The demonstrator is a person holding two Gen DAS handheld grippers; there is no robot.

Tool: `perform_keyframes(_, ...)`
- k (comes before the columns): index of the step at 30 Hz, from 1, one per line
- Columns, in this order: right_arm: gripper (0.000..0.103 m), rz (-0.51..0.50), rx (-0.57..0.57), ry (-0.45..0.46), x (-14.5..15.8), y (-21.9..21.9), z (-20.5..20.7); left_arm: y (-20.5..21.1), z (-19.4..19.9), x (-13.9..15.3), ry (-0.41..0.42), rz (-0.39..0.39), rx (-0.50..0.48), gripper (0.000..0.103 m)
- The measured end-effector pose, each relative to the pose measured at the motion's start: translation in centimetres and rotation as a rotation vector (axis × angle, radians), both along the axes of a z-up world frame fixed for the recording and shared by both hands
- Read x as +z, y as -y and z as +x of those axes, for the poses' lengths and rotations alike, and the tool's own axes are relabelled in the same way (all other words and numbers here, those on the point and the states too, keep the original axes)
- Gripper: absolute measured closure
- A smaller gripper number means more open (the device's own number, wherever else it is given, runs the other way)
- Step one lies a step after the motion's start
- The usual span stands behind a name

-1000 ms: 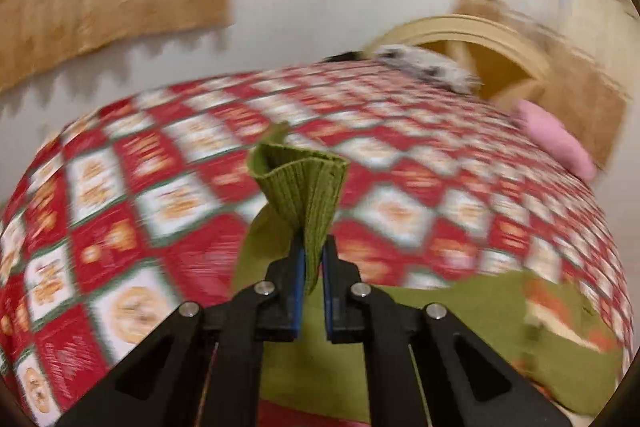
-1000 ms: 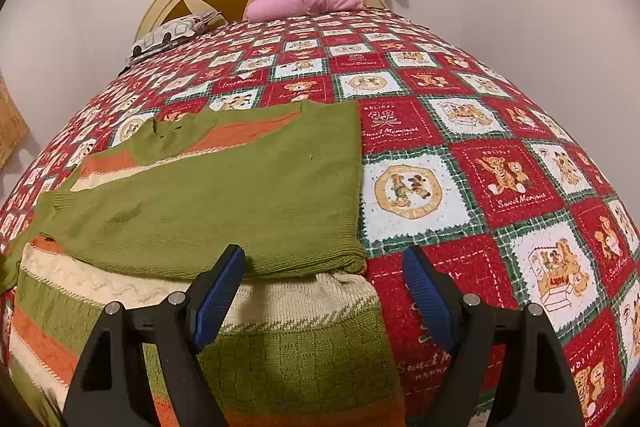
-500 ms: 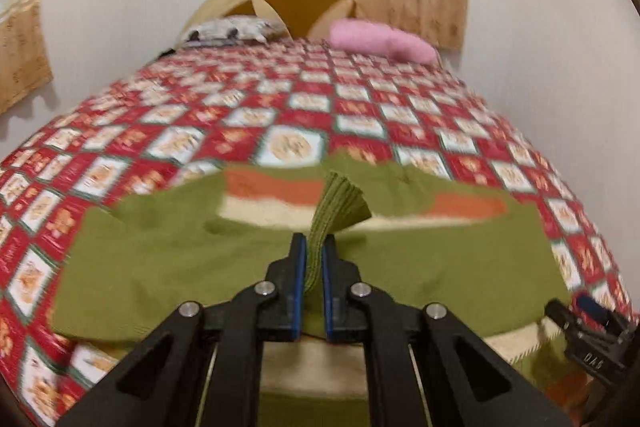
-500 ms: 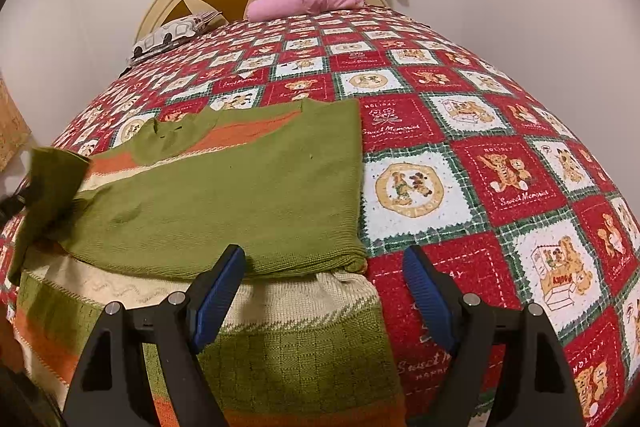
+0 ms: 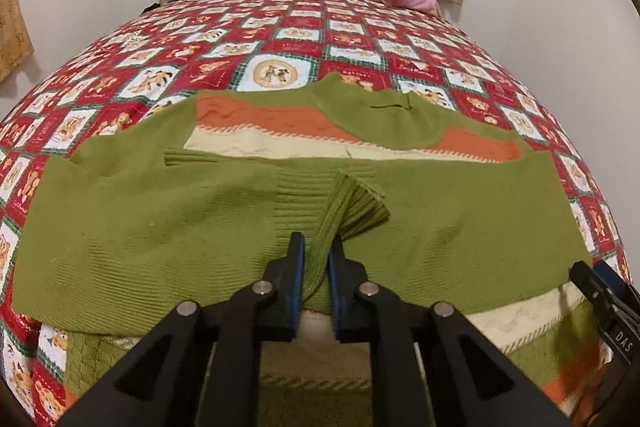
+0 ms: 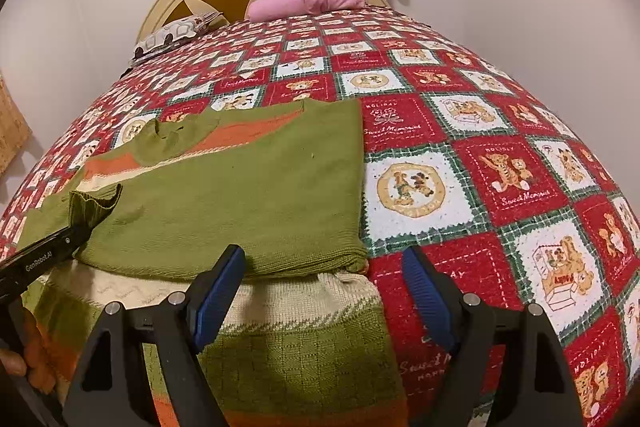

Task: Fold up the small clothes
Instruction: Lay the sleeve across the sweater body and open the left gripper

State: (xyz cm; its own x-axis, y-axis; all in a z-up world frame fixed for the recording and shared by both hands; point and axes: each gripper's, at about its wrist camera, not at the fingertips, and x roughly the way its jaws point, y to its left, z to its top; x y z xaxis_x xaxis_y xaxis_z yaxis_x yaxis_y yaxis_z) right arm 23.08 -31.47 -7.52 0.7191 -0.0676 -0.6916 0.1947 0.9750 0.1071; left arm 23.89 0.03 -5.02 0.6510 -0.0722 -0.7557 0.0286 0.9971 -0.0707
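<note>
The left gripper (image 5: 316,267) has swung in from the bare quilt (image 5: 280,39) side and carried the ribbed cuff (image 5: 352,203) across the sweater (image 5: 160,227), so the left sleeve now lies folded over the body, cuff toward 12 o'clock. Its jaws have just been opening a little, with the cuff between them. In the right wrist view that gripper now shows at 9 o'clock.

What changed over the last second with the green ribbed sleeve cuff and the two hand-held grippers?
The left hand-held gripper carried the green ribbed sleeve cuff across and laid that sleeve over the green, orange and cream knitted sweater. Its jaws have just been opening, with the cuff between them. The right hand-held gripper stayed open at the sweater's near edge; the folded right sleeve and red patchwork bedspread are unchanged.
</note>
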Motion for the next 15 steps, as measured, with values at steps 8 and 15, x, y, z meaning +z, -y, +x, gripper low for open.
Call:
perform_keyframes(8,0.022,0.006,0.027,0.139,3.9,-1.7,-2.0,-5.0,-5.1,2.8,0.096,0.013,0.07,0.019)
perform_keyframes(15,0.022,0.186,0.243,0.09,5.0,-10.2,2.3,-12.2,-6.8,1.2,0.123,0.013,0.361,0.016)
